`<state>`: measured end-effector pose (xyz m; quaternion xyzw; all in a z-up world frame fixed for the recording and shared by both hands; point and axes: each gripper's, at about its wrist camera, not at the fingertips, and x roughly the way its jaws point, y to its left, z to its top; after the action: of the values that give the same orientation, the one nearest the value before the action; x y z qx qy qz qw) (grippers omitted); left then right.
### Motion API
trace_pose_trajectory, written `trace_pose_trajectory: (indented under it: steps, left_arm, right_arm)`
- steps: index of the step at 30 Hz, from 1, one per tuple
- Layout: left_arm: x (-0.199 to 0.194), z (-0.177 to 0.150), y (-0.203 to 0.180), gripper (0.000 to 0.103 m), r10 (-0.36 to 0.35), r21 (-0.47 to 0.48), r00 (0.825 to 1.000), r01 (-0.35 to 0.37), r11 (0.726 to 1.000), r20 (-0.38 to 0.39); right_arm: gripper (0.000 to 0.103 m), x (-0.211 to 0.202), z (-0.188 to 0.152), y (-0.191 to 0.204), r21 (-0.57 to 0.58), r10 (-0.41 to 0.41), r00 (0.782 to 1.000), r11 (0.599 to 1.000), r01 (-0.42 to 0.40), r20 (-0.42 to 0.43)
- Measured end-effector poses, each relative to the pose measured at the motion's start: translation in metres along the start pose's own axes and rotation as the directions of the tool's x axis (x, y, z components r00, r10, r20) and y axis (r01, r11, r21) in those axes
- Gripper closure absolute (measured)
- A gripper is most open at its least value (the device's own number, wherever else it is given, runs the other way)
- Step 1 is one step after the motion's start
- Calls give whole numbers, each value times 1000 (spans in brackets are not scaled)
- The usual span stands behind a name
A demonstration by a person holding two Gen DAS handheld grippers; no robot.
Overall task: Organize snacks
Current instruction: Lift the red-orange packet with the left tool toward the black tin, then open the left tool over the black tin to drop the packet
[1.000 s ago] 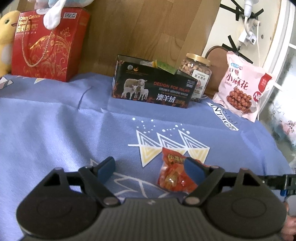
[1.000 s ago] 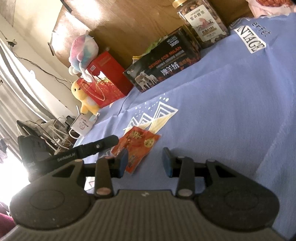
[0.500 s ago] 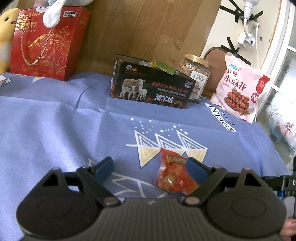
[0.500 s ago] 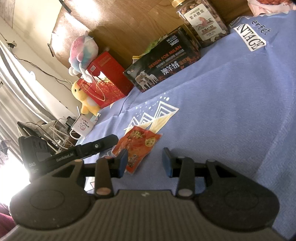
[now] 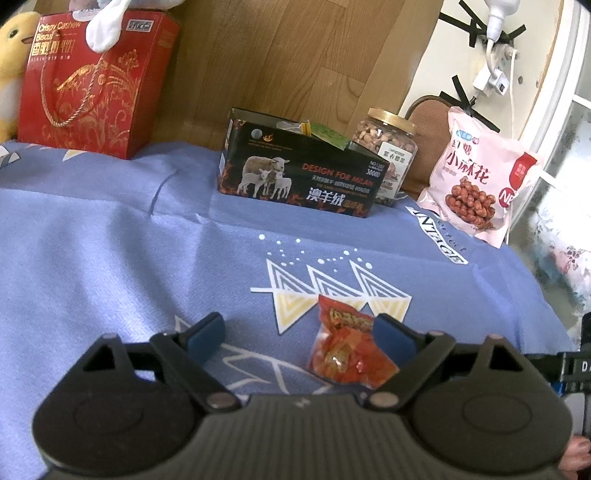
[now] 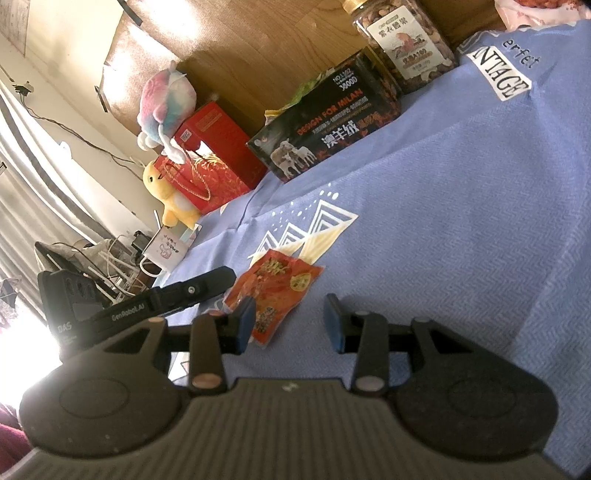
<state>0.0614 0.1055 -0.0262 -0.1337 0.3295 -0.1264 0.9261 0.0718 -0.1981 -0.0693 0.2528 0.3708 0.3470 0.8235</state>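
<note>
Only rightward: yellow plush duck [image 6: 173, 199] fully visible.

A: Left wrist view, and the yellow plush duck [image 5: 11, 70] is sliced off by the left edge, while the pastel plush toy [image 5: 110, 18] loses all but a paw at the top.

B: The nut jar [image 5: 388, 147] hides its lower half behind the black sheep box [image 5: 303, 177].

A: From the right wrist, the pink snack bag [image 6: 535, 11] is barely a corner.

B: And the red snack packet [image 6: 277, 291] tucks one edge behind a blue pad; its print is too small to read.
</note>
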Motion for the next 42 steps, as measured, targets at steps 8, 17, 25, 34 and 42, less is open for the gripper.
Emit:
trace_pose_trajectory:
  steps: [8,17,25,34,42]
  left_arm:
    - [-1,14,29,15,-136,-140,989,128,982,-50]
    - [30,26,34,45,-366,-291,917,310,905,-160]
    - [50,24,17,76,-404,-306,889,331,893,-215]
    - [44,121,-8,75,-353,-158,932,337,928,-84]
    - [120,188,1,70,-221,-146,973,211,967,-59]
  right_arm:
    - [57,1,0,1,55,32,997,998,-28,-73]
    - [55,17,7,5,80,64,989,995,-54,-130]
    - [80,41,21,9,-1,22,991,1000,-23,-130]
    - [81,37,95,32,-181,77,996,981,-70,34]
    - [81,93,184,15,-202,19,997,979,-4,76]
